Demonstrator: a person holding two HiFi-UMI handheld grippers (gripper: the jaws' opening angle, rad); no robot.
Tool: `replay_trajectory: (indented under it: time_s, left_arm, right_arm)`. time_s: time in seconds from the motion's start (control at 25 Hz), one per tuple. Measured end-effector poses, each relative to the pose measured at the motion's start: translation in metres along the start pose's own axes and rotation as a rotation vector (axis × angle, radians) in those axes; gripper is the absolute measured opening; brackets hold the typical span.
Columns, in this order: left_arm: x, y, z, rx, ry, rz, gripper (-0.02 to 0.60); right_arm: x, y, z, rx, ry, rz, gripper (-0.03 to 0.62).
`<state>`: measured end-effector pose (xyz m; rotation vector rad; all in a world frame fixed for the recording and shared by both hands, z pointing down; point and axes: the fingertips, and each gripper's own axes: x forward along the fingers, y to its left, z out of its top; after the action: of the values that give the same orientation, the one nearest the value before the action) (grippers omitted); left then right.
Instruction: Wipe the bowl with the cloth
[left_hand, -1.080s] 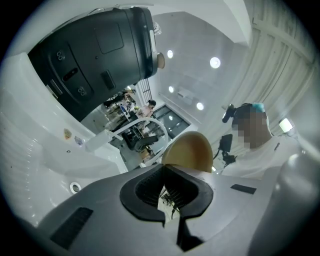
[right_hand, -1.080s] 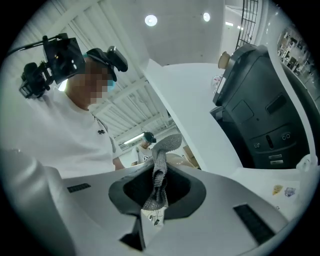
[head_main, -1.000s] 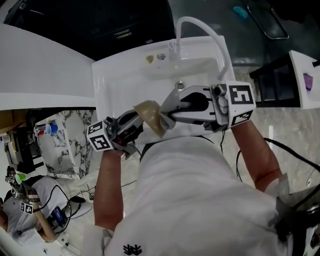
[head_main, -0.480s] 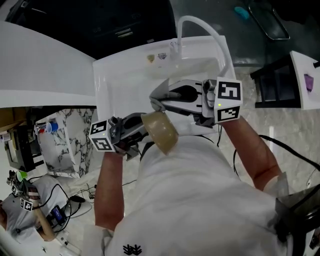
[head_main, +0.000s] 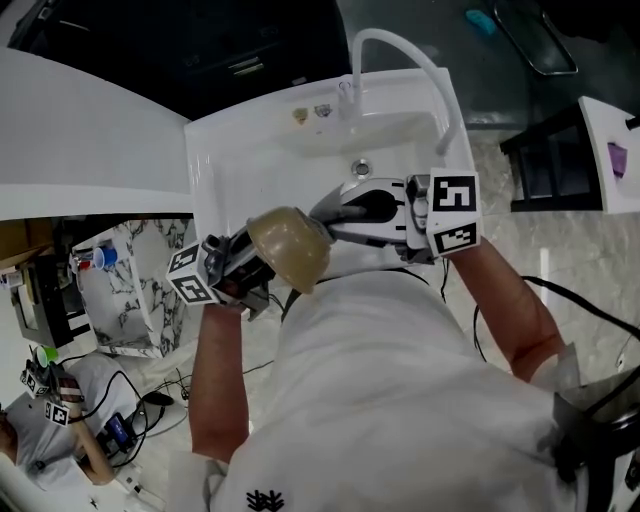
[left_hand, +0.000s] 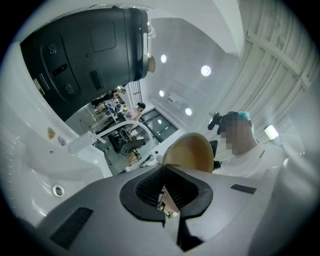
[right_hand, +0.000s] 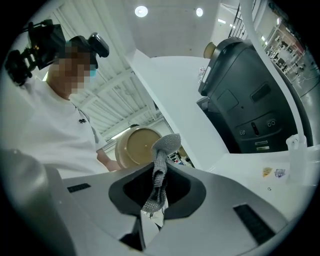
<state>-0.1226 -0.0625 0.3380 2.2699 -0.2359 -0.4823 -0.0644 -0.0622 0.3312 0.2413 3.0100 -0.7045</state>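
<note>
white sink (head_main: 230, 160) below; left gripper (left_hand: 164, 170) clamps bowl (head_main: 290, 245) rim, right gripper (right_hand: 159, 172) clamps cloth (right_hand: 167, 143), half-hidden.

Bright, even indoor light falls from round ceiling lamps (left_hand: 205, 70). The white sink (head_main: 240, 165) glares slightly. Both gripper views bulge, with dark vignetted corners.

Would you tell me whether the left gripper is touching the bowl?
Touching. In the left gripper view, the left gripper is shut on the rim of the bowl.
</note>
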Motion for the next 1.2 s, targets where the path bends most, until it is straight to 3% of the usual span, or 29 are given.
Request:
replay_trajectory:
  time_s: [0.4,0.72,1.0,1.2]
  left_arm:
    - [-0.009,0.009,-0.002,-0.03,-0.001,0.017,0.017]
    - [-0.003,0.01,-0.025,-0.071,0.06,-0.003,0.017]
    - [0.004,0.009,-0.028,-0.09,0.067,-0.048,0.017]
    - [0.0,0.012,-0.025,-0.083,0.042,-0.029,0.017]
  right_arm:
    - [-0.012,0.025,0.021,-0.029,-0.06,0.08,0.043]
    - [-0.01,0.025,0.04,-0.081,-0.107,0.076,0.043]
    - [-0.004,0.005,0.036,-0.129,-0.078,-0.012,0.042]
    - [-0.001,-0.004,0.018,-0.122,-0.01,-0.04,0.042]
